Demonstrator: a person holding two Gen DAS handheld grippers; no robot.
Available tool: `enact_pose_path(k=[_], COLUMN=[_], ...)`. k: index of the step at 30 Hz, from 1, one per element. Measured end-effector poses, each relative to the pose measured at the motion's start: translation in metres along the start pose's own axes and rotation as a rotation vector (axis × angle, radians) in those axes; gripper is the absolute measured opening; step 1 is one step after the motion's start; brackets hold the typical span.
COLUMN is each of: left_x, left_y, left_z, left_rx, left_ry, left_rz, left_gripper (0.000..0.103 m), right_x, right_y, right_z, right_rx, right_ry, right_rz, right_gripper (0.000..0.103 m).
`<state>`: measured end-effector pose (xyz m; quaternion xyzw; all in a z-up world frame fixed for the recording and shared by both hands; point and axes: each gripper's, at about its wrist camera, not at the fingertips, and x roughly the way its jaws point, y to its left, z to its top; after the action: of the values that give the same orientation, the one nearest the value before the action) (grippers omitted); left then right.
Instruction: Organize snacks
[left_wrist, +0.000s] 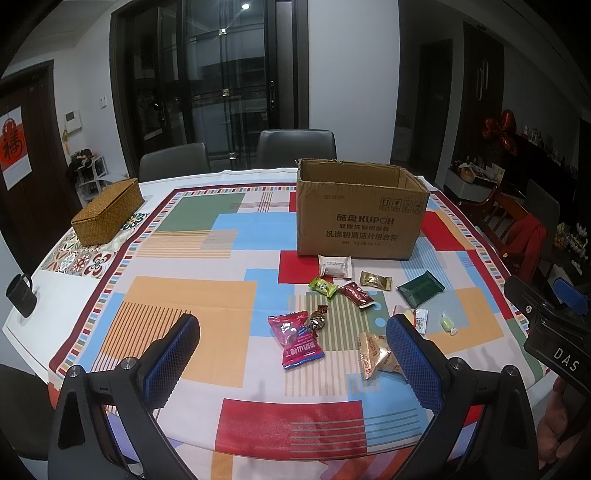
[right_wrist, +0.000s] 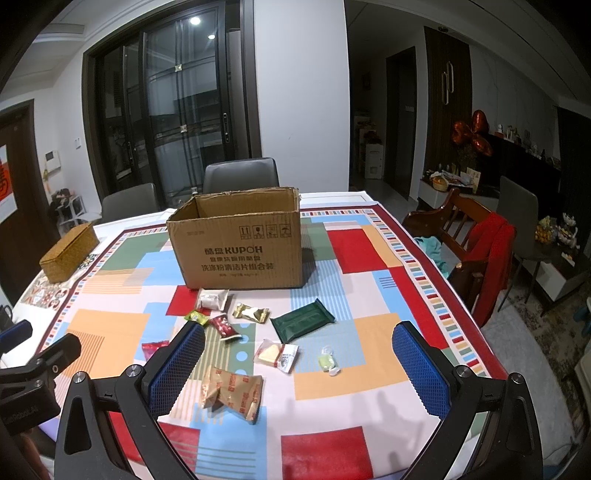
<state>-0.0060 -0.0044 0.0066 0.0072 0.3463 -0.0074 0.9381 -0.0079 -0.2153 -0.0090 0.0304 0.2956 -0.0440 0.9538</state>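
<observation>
Hovering open grippers (left_wrist: 293, 354) (right_wrist: 298, 363) over scattered snacks (left_wrist: 364, 293)

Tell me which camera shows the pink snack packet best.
The left wrist view: the pink snack packet lies whole and unobstructed between the open left gripper fingers. In the right wrist view only a red corner of it peeks out behind the right gripper's left finger.

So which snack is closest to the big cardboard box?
The white packet. It lies right at the foot of the cardboard box, while the green, gold and red candies sit further out on the tablecloth.
</observation>
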Motion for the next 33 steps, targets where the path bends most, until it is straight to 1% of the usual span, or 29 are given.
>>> enact_pose_path(k=[25,33], left_x=[0.002,0.016], left_y=[-0.002,-0.002], left_z=[-0.003,-0.007], left_rx=[0.0,0.019], left_ry=[0.009,0.036], left_rz=[-0.006,-0.018], left_gripper=[0.103,0.103], right_x=[0.001,0.005], right_y=[-0.003,-0.007], right_z=[-0.001,-0.003], right_rx=[0.002,-0.002], right_ry=[0.005,0.012], right_rz=[-0.001,-0.012], right_gripper=[0.103,0.103])
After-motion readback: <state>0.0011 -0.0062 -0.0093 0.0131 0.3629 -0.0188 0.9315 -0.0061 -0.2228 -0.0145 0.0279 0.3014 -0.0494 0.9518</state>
